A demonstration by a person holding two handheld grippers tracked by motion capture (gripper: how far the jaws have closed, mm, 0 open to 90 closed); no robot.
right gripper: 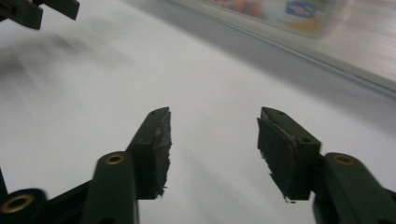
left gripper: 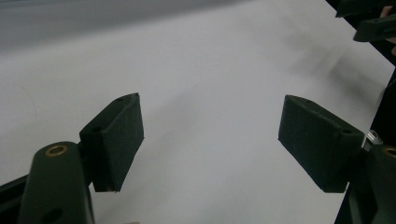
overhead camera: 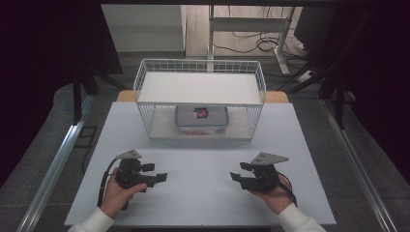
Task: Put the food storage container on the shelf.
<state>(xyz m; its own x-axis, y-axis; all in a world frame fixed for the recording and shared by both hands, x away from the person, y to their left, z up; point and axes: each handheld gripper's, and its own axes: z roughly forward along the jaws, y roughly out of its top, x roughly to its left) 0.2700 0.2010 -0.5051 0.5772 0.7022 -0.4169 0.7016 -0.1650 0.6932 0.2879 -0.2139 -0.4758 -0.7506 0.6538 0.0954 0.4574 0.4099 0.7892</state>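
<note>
We hold both grippers low in the frame with jaws spread and nothing between them: left gripper [overhead camera: 155, 173], right gripper [overhead camera: 238, 173]. The box [overhead camera: 201, 120] lies above them at centre, on the lower shelf of the wire rack [overhead camera: 200, 65], long axis left-right, slightly nearer our right gripper.

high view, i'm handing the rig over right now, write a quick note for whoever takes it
Left tool: open, holding nothing, low over the near left of the white table.
Right tool: open, holding nothing, near right of the table, pointing toward the left one.
Box: a flat box with a printed label, on the lower shelf of the white wire rack at the far middle of the table. The rack's top shelf is bare.
Done: nothing grasped so far.
Left: likely reach into the lower shelf and take the box, since it is the one loose thing here.
</note>
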